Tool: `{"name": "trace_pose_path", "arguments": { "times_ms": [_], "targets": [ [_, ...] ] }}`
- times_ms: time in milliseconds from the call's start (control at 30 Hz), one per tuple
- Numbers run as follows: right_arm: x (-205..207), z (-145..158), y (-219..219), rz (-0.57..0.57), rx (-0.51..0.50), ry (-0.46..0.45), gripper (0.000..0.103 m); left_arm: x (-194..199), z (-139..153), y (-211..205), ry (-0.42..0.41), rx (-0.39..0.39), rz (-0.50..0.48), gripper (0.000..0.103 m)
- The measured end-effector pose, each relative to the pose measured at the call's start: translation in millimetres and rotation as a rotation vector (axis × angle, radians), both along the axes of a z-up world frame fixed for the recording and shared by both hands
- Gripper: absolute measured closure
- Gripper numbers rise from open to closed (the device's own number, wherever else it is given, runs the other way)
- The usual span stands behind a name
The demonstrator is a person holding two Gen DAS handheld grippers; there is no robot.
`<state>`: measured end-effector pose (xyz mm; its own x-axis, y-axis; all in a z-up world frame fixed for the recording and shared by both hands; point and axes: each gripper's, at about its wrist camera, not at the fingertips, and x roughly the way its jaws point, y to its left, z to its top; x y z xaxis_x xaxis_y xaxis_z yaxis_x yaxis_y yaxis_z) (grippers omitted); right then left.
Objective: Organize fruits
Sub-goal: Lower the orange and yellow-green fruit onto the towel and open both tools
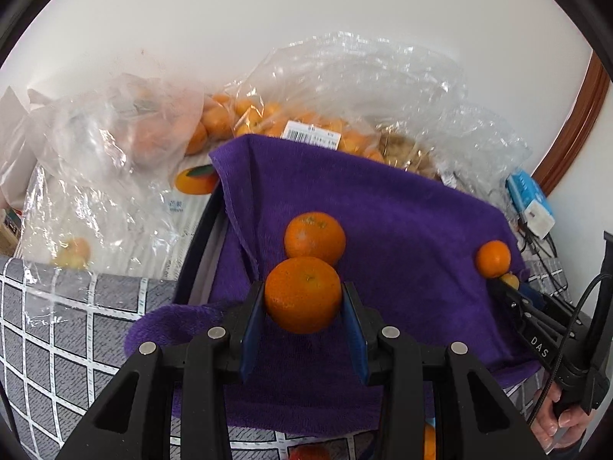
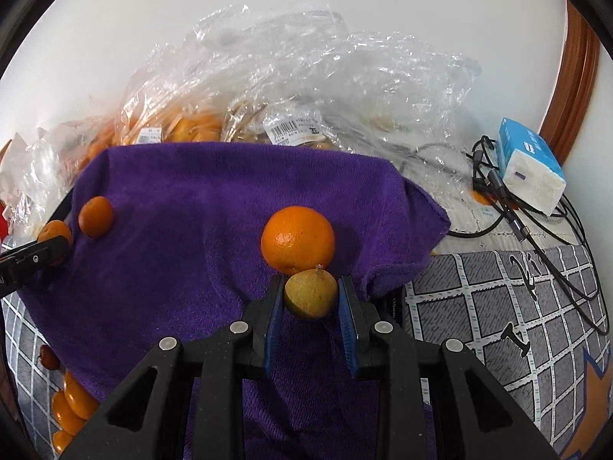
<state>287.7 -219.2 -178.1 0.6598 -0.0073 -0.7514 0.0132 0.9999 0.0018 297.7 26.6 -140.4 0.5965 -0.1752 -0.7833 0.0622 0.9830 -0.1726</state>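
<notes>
My left gripper [image 1: 303,299] is shut on an orange [image 1: 302,293] and holds it over the purple towel [image 1: 402,237]. A second orange [image 1: 314,238] lies on the towel just beyond it. My right gripper [image 2: 311,299] is shut on a small yellow-brown fruit [image 2: 310,293], just in front of another orange [image 2: 298,239] on the towel [image 2: 184,211]. In the left wrist view the right gripper [image 1: 507,281] shows at the right beside that orange [image 1: 493,258]. In the right wrist view the left gripper [image 2: 51,245] shows at the left with its orange [image 2: 55,232], next to an orange [image 2: 95,216].
Clear plastic bags of oranges [image 1: 268,115] and brownish fruit [image 2: 299,130] stand behind the towel by the white wall. A blue-and-white tissue pack [image 2: 532,168] and black cables [image 2: 536,230] lie at the right. More oranges [image 2: 71,402] lie on the grey checked cloth [image 2: 498,306].
</notes>
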Motion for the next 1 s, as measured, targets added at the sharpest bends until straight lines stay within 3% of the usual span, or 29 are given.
{"name": "trace_pose_path", "arguments": {
  "times_ms": [333, 500, 633, 733, 1000],
  "targets": [
    [1, -5, 1, -0.001, -0.017, 0.004, 0.075, 6, -15, -10, 0.049, 0.026, -0.006, 0.066],
    [-1, -2, 6, 0.020, -0.031, 0.026, 0.057, 6, -17, -11, 0.063, 0.023, -0.019, 0.066],
    [-10, 7, 10, 0.031, -0.048, 0.028, 0.044, 3, -12, -11, 0.082, 0.026, -0.018, 0.056],
    [-21, 16, 10, 0.016, -0.044, 0.009, 0.038, -8, 2, -6, 0.052, 0.017, -0.015, 0.055],
    [-61, 49, 2, -0.036, 0.059, -0.053, 0.037, -59, 45, 15, -0.063, 0.014, 0.004, 0.055]
  ]
}}
